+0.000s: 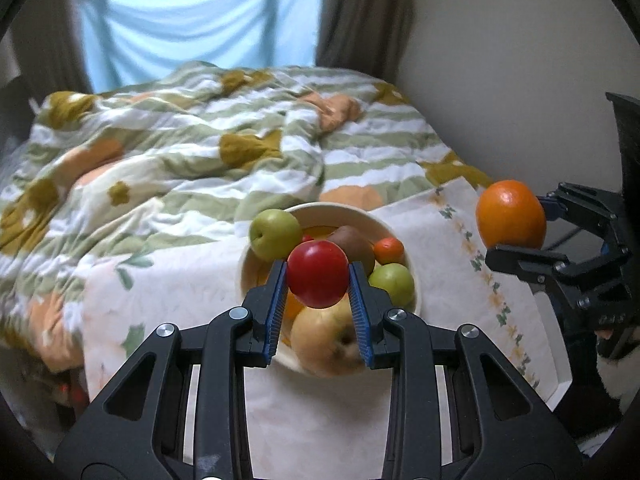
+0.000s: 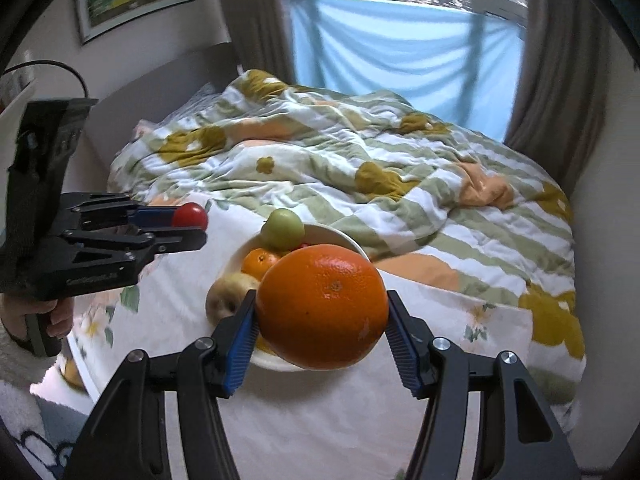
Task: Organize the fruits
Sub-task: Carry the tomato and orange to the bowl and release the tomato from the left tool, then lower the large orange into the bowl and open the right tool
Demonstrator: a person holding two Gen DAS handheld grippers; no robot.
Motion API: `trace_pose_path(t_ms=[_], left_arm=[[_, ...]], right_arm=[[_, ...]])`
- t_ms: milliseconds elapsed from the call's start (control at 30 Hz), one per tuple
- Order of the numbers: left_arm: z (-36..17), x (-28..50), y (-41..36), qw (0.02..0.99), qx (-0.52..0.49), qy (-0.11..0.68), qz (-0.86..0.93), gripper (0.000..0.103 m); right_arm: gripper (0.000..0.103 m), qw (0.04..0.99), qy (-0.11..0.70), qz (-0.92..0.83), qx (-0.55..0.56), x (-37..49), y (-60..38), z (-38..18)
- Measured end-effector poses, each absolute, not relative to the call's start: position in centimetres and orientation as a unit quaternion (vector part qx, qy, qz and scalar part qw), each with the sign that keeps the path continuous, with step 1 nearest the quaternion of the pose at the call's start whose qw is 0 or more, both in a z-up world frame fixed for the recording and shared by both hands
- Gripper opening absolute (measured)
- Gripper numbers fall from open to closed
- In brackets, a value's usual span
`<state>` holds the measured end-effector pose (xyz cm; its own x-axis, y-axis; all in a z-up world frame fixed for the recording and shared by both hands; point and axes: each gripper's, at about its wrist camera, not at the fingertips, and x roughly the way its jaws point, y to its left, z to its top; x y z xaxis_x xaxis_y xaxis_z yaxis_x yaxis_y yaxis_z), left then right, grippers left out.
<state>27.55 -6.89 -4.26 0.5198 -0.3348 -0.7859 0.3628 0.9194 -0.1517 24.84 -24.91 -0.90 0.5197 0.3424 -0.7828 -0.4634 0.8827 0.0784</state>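
Fruits fill a cream bowl (image 1: 412, 276) on a floral cloth (image 1: 168, 280) over the bed. Nearest, the left claw (image 1: 318, 280) pinches a red fruit (image 1: 318, 274) above the bowl; the right claw (image 2: 322, 320) clamps a large orange (image 2: 322, 306) to its right. Farther off lie a rumpled quilt (image 1: 180, 152) and blue curtain (image 1: 192, 24).

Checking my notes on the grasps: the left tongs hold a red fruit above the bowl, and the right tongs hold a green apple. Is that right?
Not quite. The right tongs hold a large orange, not a green apple; the right wrist view shows it pinched between the blue pads. The left tongs do hold a red fruit above the bowl.
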Motion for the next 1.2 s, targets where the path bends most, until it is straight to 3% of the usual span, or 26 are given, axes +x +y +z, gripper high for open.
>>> trace_pose_path(t_ms=[433,900,933,967,1000,1200], left_arm=[[-9.6,33.2,-10.5,0.806,0.103,0.5,-0.301,0.038],[-9.2,33.7,-10.7,0.803,0.145,0.487,-0.311,0.041],[-9.1,33.8,-10.7,0.803,0.146,0.486,-0.312,0.055],[-9.0,33.9,-10.6,0.803,0.145,0.487,-0.313,0.094],[-9.0,33.9,-10.7,0.804,0.145,0.485,-0.311,0.103],[-8.5,33.9,-9.8,0.809,0.136,0.486,-0.3,0.103]], right_arm=[[0.056,0.873,0.466,0.139,-0.032,25.5,-24.4,-4.6],[0.056,0.877,0.471,0.095,-0.002,24.7,-25.1,-5.1],[0.056,0.877,0.471,0.093,-0.002,24.7,-25.2,-5.0],[0.056,0.877,0.471,0.092,-0.001,24.7,-25.3,-5.0],[0.056,0.878,0.47,0.09,-0.002,24.7,-25.3,-4.9],[0.056,0.877,0.471,0.092,-0.005,24.9,-25.5,-4.9]])
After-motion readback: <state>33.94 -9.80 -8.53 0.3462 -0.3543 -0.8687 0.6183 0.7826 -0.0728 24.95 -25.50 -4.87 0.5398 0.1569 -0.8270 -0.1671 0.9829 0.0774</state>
